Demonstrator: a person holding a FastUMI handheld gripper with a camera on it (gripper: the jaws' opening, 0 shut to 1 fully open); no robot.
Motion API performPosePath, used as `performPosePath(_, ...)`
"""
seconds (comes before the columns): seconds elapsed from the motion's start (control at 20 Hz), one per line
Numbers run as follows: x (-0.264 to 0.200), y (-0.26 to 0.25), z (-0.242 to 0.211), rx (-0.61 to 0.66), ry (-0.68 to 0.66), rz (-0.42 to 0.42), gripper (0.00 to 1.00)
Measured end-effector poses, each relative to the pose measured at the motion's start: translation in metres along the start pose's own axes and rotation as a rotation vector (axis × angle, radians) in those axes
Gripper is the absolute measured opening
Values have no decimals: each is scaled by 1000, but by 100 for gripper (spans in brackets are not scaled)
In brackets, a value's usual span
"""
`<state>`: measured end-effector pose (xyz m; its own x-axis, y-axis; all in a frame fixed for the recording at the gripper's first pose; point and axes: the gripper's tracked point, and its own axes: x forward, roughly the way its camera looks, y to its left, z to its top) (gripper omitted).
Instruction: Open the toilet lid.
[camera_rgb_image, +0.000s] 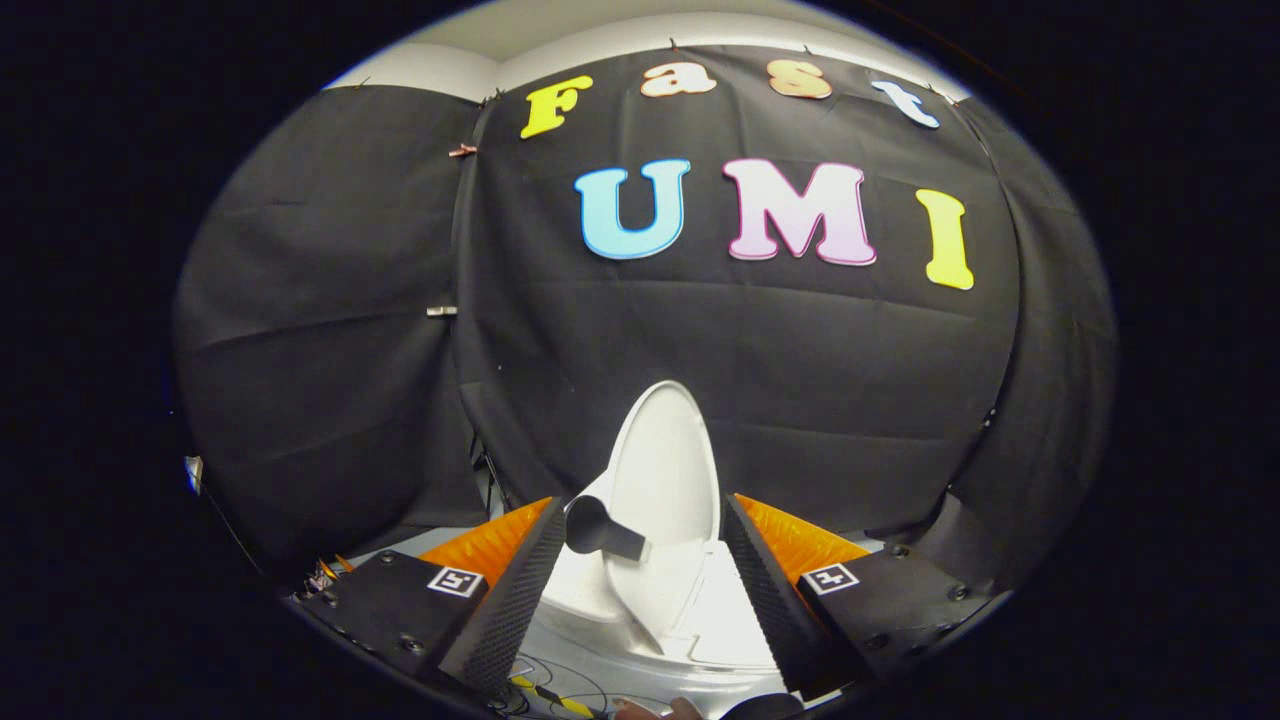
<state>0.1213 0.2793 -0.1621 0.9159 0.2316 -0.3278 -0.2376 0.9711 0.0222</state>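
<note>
A: What are the gripper (640, 560) fingers doing?

B: They stand apart, with a wide gap between them and nothing pressed by either. Each finger (515, 590) has a ribbed inner face, and a square marker tag (455, 581) sits on the block behind each one.

A: And the toilet lid (665, 470)?

B: It is raised, standing nearly upright in the gap between the fingers and just beyond their tips, its white inner side facing the gripper. The top of the lid rises well above the fingertips.

A: Anything attached to it?

B: A dark handle-like piece (600, 528) juts from the lid's lower left edge, close to the left finger. I cannot tell whether it touches that finger.

A: Below the lid?

B: The white toilet seat and body (700, 610) lie between the fingers, nearer the gripper. Some cables (545, 692) run across the floor below.

A: Behind it all?

B: Black cloth (330, 380) hangs as the wall beyond the toilet.
</note>
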Motion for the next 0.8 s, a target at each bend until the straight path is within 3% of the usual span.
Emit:
performPosePath(0.6, -123, -138, 61, 68, -153, -126, 99)
performPosePath(0.8, -154, -155, 81, 66, -197, -136, 99)
